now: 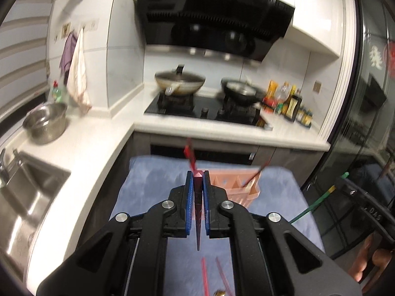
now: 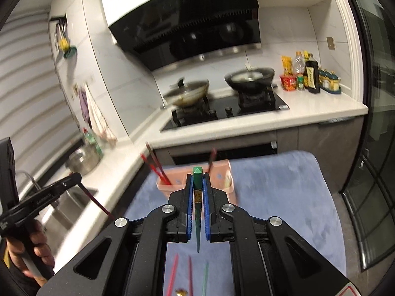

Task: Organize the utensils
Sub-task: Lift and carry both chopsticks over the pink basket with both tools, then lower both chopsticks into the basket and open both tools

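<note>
My left gripper (image 1: 198,176) is shut on a dark red chopstick (image 1: 198,197), held above the blue cloth (image 1: 153,185). My right gripper (image 2: 197,176) is shut on a green chopstick (image 2: 197,197). A pink utensil holder (image 2: 172,183) stands at the cloth's far end with red chopsticks (image 2: 154,165) in its left slot; it also shows in the left wrist view (image 1: 234,185). Loose chopsticks lie on the cloth near me: pink ones (image 2: 172,271) and a green one (image 2: 205,278). The left gripper also shows in the right wrist view (image 2: 74,180).
A white L-shaped counter (image 1: 98,133) holds a steel sink (image 1: 22,192), a steel bowl (image 1: 45,123), a stove (image 1: 202,108) with two woks and sauce bottles (image 1: 291,103). A glass door (image 2: 375,148) is at the right.
</note>
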